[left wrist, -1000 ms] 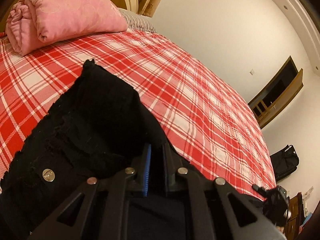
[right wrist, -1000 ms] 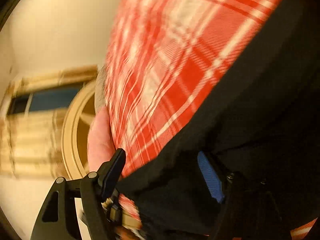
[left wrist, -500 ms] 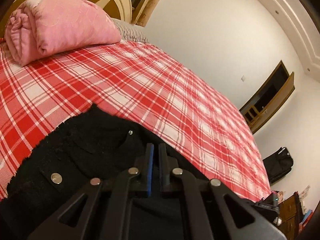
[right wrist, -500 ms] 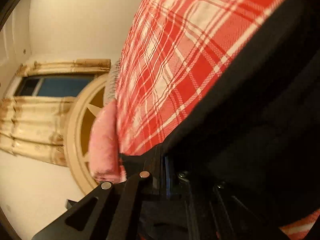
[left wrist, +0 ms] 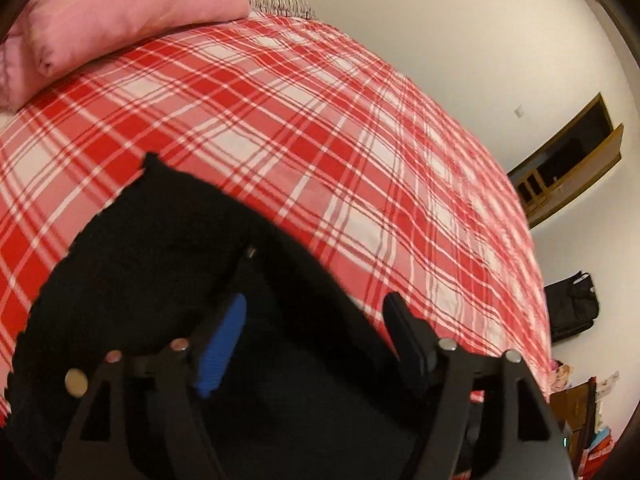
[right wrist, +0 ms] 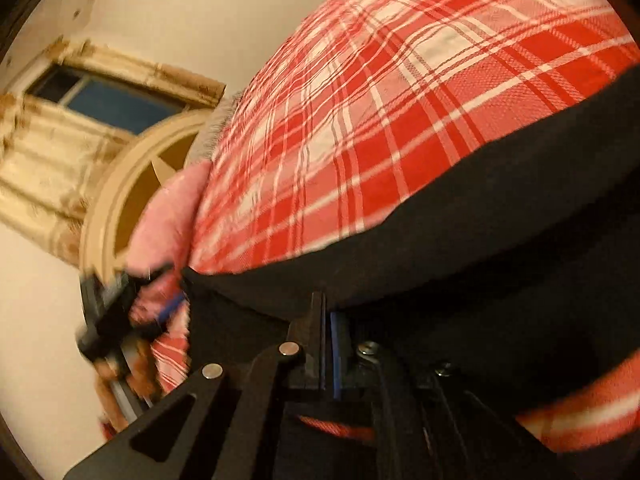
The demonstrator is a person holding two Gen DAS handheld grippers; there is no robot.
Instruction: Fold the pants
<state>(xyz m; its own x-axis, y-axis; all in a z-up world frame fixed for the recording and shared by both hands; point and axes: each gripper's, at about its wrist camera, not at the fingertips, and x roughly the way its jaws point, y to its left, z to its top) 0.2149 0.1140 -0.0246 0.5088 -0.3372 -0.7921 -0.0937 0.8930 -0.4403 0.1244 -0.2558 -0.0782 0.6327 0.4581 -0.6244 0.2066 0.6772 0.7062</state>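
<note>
Our left gripper (left wrist: 316, 312) is opening, its jaws spread above the black pants (left wrist: 160, 264) with cloth between but unpressed, while our right gripper (right wrist: 326, 312) is pinched tight on the pants' dark edge (right wrist: 480, 248). They lie rumpled on the red plaid bedspread (left wrist: 320, 120), below the pink pillow (left wrist: 120, 12). Only the right wrist view catches the curtained window (right wrist: 108, 100) and the other gripper, blurred.

You see red plaid bedspread (left wrist: 320, 128), pink pillow (left wrist: 120, 12) at headboard (right wrist: 116, 208), black bag (left wrist: 572, 304) by wall, curtained window (right wrist: 108, 100).
</note>
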